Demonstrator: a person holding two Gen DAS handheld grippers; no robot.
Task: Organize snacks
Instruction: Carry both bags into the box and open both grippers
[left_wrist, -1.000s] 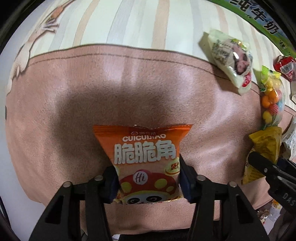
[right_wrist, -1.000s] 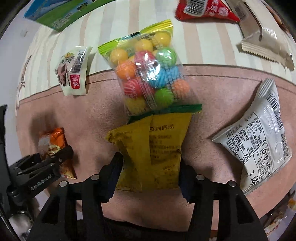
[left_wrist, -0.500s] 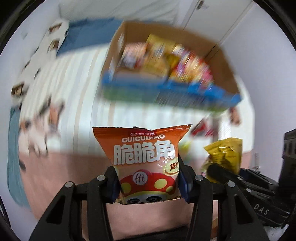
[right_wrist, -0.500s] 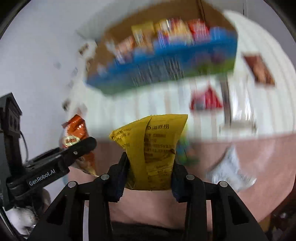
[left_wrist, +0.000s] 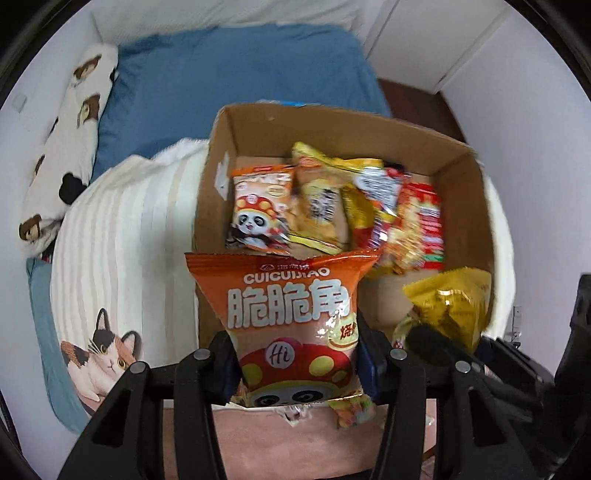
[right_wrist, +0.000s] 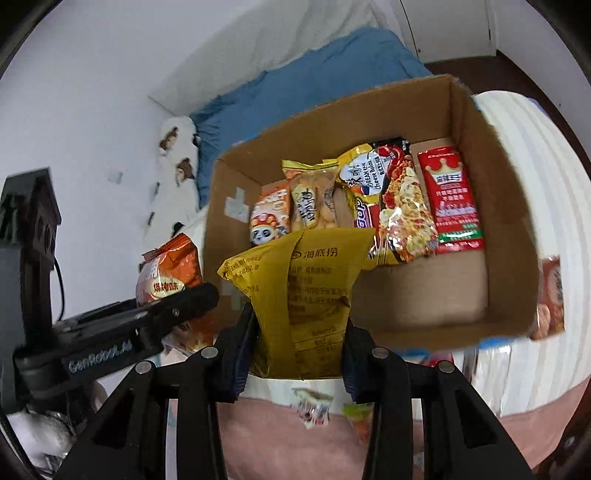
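Note:
My left gripper (left_wrist: 295, 363) is shut on an orange panda snack bag (left_wrist: 288, 314), held upright in front of an open cardboard box (left_wrist: 218, 155). My right gripper (right_wrist: 293, 354) is shut on a yellow snack bag (right_wrist: 306, 295), also held before the box (right_wrist: 517, 221). The box holds several snack packets in a row, among them a second panda bag (left_wrist: 258, 210) and a red packet (right_wrist: 452, 199). The yellow bag also shows at the right in the left wrist view (left_wrist: 450, 306), and the orange bag at the left in the right wrist view (right_wrist: 168, 273).
The box stands on a cream striped blanket (left_wrist: 122, 236) with a cat print (left_wrist: 103, 350). A blue bedsheet (left_wrist: 229, 74) and a patterned pillow (left_wrist: 66, 147) lie behind it. Pink cloth (right_wrist: 277, 435) with loose snacks lies below the grippers. White walls stand on both sides.
Both grippers have lifted their bags off the pink cloth and swung up and forward to face the cardboard box, which is now close in front.

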